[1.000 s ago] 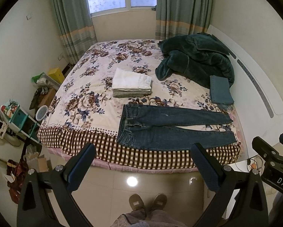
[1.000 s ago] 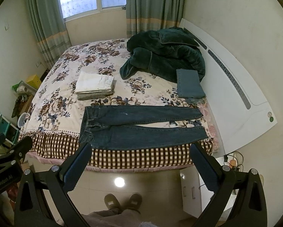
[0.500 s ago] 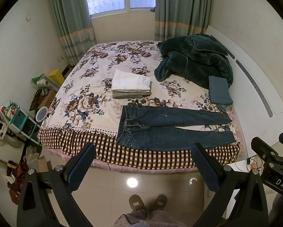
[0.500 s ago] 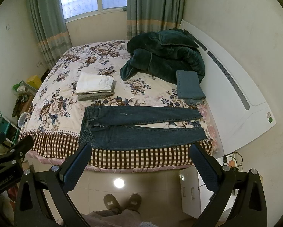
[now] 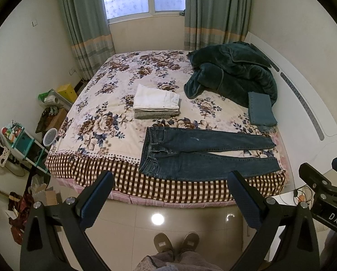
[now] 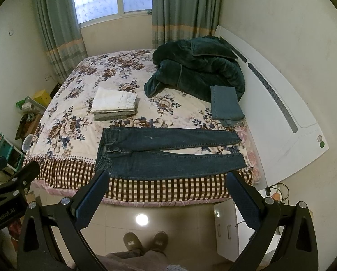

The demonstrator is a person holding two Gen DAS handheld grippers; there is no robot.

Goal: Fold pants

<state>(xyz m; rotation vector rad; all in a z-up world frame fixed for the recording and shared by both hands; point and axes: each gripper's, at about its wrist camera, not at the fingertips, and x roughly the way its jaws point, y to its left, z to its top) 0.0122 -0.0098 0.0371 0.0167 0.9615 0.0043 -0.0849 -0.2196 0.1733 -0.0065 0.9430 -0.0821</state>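
Note:
Dark blue jeans (image 5: pixel 204 153) (image 6: pixel 166 153) lie flat along the near edge of the flowered bed (image 5: pixel 105 122) (image 6: pixel 67 122), waistband to the left, both legs stretched to the right with a narrow gap between them. My left gripper (image 5: pixel 168 181) is open and held high over the floor, well short of the bed. My right gripper (image 6: pixel 166 181) is open too, at the same height, empty. Neither touches the jeans.
A stack of folded white and grey clothes (image 5: pixel 156 102) (image 6: pixel 114 103) sits behind the jeans. A dark green blanket (image 5: pixel 231 74) and a blue folded cloth (image 5: pixel 259 110) lie by the white headboard (image 6: pixel 281 103). Clutter and shelves (image 5: pixel 21 140) stand left. A person's slippered feet (image 5: pixel 175 241) stand on tile.
Both views have tilted slightly upward and back, so the bed and jeans sit a little lower in frame. The jeans have not moved and both grippers stay open.

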